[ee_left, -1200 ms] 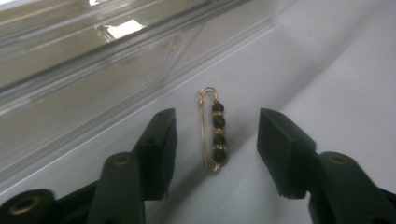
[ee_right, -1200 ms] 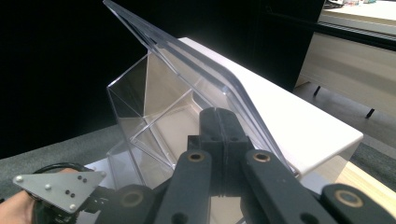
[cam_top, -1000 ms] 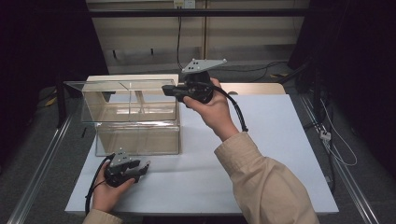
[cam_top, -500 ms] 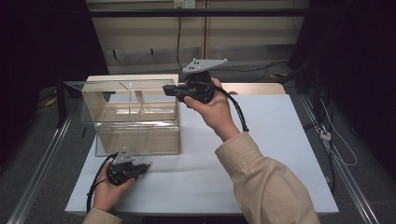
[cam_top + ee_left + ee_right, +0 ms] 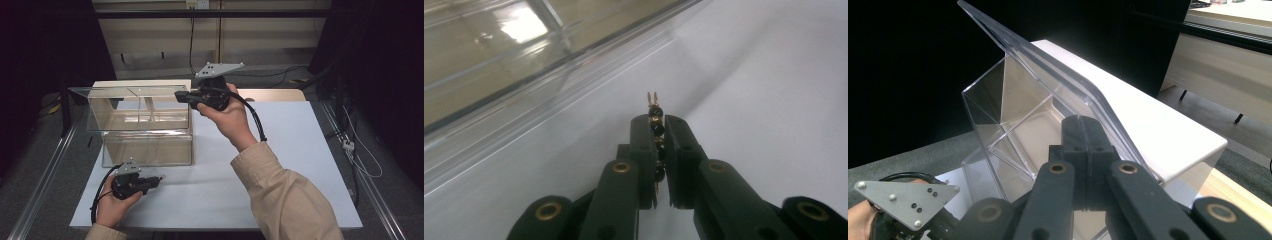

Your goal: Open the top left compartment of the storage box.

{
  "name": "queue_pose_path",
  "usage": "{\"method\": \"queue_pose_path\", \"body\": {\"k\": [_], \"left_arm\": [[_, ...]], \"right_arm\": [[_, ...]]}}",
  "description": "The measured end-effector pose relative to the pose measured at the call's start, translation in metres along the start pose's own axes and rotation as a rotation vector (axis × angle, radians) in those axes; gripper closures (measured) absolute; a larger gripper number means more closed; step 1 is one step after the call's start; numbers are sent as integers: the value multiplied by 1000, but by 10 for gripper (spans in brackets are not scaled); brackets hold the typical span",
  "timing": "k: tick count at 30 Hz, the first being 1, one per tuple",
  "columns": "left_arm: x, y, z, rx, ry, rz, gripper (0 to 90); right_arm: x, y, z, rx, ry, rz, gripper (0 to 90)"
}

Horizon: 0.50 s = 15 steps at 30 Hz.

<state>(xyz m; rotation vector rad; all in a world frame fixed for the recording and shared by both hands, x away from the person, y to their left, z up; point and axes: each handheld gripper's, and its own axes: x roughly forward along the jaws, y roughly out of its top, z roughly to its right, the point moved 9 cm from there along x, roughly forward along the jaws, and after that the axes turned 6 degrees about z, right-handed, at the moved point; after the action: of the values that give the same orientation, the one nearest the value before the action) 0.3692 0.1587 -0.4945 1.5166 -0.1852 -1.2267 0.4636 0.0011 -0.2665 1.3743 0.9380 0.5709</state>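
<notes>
Beside the clear box (image 5: 140, 125), the left tool (image 5: 657, 117) pinches a beaded hairpin (image 5: 655, 120); the right tool (image 5: 1083, 125), pressed together, holds the box's lid (image 5: 1048, 60).

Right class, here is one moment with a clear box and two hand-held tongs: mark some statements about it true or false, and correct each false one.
1. The left tongs are shut on a small beaded piece with gold prongs. True.
2. The right tongs hold that beaded piece. False: they are shut at the lid of the clear box, which stands raised.
3. The clear box stands on the white tabletop. True.
4. The left tongs are inside the box. False: in the high view they are low in front of it, near the table's front edge.
5. The box lid lies flat and closed. False: it is tilted open.
</notes>
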Motion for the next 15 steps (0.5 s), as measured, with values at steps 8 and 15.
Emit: {"method": "queue_pose_path", "body": {"k": [8, 15], "left_arm": [[-7, 3, 2, -26, -21, 10, 838], [-12, 6, 13, -14, -60, -27, 838]], "right_arm": [[1, 0, -1, 0, 0, 0, 900], [1, 0, -1, 0, 2, 6, 900]]}}
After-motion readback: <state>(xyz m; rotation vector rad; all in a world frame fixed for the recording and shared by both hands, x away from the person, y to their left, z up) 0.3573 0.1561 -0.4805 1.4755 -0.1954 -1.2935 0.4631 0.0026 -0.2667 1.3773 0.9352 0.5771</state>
